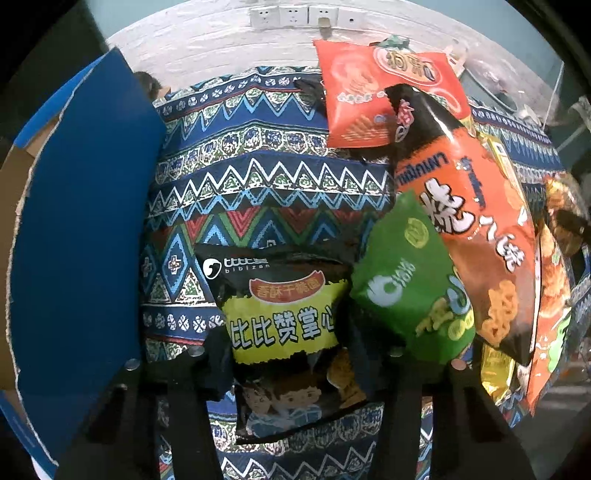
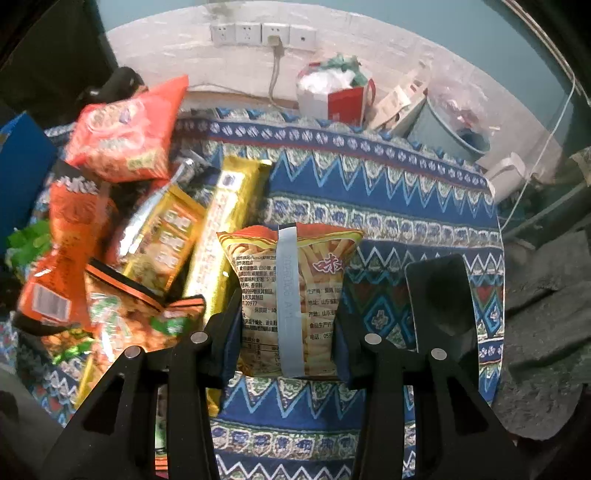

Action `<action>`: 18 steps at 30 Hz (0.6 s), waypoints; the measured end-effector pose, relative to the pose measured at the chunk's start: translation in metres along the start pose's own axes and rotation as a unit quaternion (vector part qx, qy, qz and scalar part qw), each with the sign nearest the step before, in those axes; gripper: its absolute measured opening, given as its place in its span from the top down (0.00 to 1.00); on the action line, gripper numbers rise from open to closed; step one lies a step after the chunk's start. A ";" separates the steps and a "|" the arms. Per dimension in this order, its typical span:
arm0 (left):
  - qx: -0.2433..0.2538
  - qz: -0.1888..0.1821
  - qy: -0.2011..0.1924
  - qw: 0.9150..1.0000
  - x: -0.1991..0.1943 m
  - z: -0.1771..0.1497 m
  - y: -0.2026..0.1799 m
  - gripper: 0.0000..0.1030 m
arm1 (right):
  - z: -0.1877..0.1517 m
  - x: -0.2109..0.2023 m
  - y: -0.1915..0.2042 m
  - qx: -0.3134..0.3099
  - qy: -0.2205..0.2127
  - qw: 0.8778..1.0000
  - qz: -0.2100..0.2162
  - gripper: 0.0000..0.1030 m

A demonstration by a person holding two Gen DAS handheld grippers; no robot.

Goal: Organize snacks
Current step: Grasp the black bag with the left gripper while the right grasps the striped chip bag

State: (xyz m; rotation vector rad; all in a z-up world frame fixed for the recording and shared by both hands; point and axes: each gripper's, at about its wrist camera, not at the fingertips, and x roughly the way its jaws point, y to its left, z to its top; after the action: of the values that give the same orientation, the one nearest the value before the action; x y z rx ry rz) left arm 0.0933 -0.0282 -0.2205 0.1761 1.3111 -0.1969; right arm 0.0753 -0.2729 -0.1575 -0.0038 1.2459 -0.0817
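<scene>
My left gripper [image 1: 291, 365] is shut on a black and yellow snack bag [image 1: 284, 325] over the patterned cloth [image 1: 258, 184]. A green bag [image 1: 410, 284], an orange and black bag [image 1: 476, 236] and a red bag [image 1: 376, 92] lie to its right. My right gripper [image 2: 284, 350] is shut on a yellow fries bag [image 2: 291, 295] with a pale seam strip. A heap of snack bags lies to its left: a red bag [image 2: 125, 133], an orange bag [image 2: 70, 243], gold packets [image 2: 229, 221] and a peanut bag [image 2: 125, 317].
A blue cardboard box [image 1: 77, 236] stands at the left of the cloth. A black phone [image 2: 443, 302] lies on the cloth [image 2: 388, 192] to the right. A red and white bag [image 2: 332, 92], a grey bin [image 2: 443, 125] and wall sockets [image 2: 258, 33] are at the back.
</scene>
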 end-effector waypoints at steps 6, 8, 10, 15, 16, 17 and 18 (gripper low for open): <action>0.017 0.011 -0.013 1.000 -0.021 -0.004 -0.015 0.62 | 0.007 -0.014 0.006 -0.009 -0.020 1.000 0.009 0.61; 0.022 0.018 -0.022 0.999 -0.031 -0.005 -0.019 0.63 | 0.010 -0.020 0.007 -0.011 -0.028 0.999 0.015 0.61; 0.026 0.019 -0.027 0.999 -0.038 -0.005 -0.021 0.64 | 0.012 -0.024 0.010 -0.016 -0.034 0.999 0.019 0.61; 0.014 0.003 -0.031 0.999 -0.056 -0.017 -0.007 0.66 | 0.015 -0.038 0.023 -0.024 -0.049 0.998 0.030 0.61; 0.015 0.004 -0.036 0.999 -0.059 -0.018 -0.006 0.66 | 0.015 -0.041 0.025 -0.026 -0.052 0.998 0.033 0.61; 0.016 0.007 -0.043 0.999 -0.066 -0.022 -0.003 0.66 | 0.016 -0.044 0.028 -0.028 -0.055 0.997 0.036 0.61; 0.018 0.010 -0.050 0.999 -0.072 -0.024 0.000 0.66 | 0.017 -0.047 0.031 -0.030 -0.059 0.997 0.039 0.61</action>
State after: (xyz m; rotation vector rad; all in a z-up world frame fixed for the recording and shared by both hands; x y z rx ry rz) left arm 0.0532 -0.0192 -0.1570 0.2064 1.2065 -0.2098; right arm 0.0780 -0.2394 -0.1088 -0.0122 1.1290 0.0237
